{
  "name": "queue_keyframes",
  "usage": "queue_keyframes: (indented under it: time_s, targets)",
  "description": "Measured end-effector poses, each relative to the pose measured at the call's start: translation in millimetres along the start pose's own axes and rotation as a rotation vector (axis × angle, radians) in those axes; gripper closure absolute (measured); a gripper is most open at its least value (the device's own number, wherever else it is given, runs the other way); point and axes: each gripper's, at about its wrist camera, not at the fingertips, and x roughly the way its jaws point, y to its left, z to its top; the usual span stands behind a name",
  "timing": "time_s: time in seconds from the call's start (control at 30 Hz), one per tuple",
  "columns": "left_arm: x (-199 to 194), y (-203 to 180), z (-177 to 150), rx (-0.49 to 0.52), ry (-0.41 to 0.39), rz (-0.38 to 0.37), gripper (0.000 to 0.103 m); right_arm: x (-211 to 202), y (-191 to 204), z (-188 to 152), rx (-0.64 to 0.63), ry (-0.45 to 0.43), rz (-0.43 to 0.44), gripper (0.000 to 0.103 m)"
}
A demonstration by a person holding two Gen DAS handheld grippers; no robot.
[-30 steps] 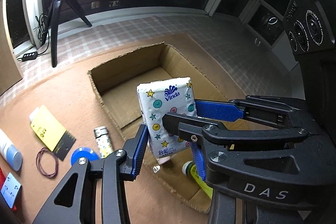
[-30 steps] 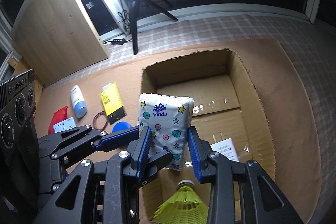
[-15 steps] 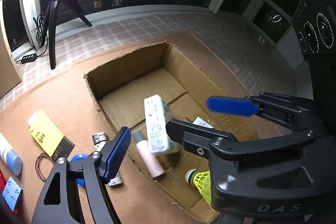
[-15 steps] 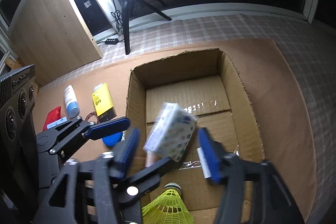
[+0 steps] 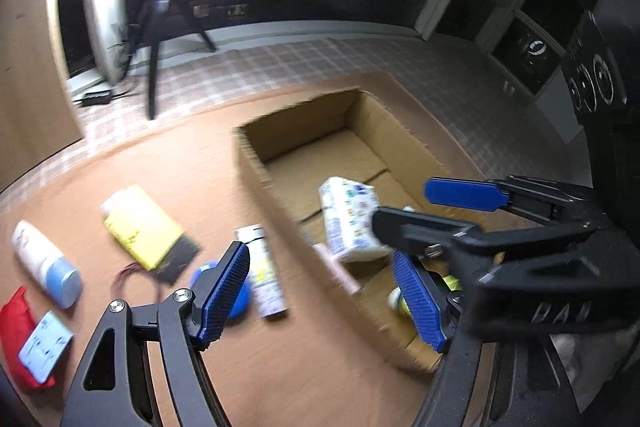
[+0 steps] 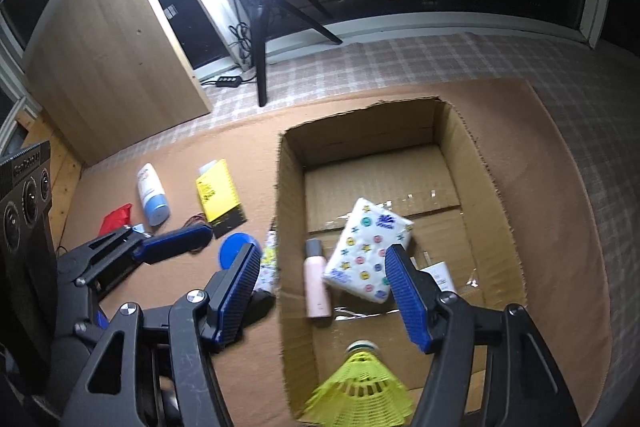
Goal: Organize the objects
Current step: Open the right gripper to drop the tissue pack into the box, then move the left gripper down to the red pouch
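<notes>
We see an open cardboard box (image 6: 476, 163) on a brown surface (image 6: 560, 195), and our right gripper (image 6: 324, 291) hangs over its near end. Past the right fingers (image 6: 408, 299), a tissue pack (image 6: 366, 249) with little stars and faces lies flat on the box floor. Just to its left lies a pink bottle (image 6: 316, 283), close to the left wall of the box. Near the bottom edge of this view, below the fingers, sits a yellow shuttlecock (image 6: 360, 391).

To the left of the box, out on the surface, there is a patterned tube (image 6: 269, 259) right against the box wall, a blue round lid (image 6: 234, 251), a yellow packet (image 6: 218, 191), a white bottle with a blue cap (image 6: 152, 193), a red pouch (image 6: 116, 219) and a thin band (image 5: 132, 273). A ring light on a black stand (image 6: 260, 39) is well past the box.

Our left gripper (image 5: 328, 291) hangs over the left wall of the box, and that wall runs between its fingers (image 5: 224, 291). Its view is blurry.

Both pairs of fingers have just been opening. Now they are spread wide apart. They hold nothing, and they do not touch the tissue pack.
</notes>
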Motion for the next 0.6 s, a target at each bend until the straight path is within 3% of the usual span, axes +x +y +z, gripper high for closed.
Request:
queue_keyframes:
  time_s: [0.6]
  targets:
    - [-97.0,153.1,-49.5,-0.213,-0.063,0.165,0.026,-5.3,71.0,-18.3,-0.059,-0.008,0.069,0.042]
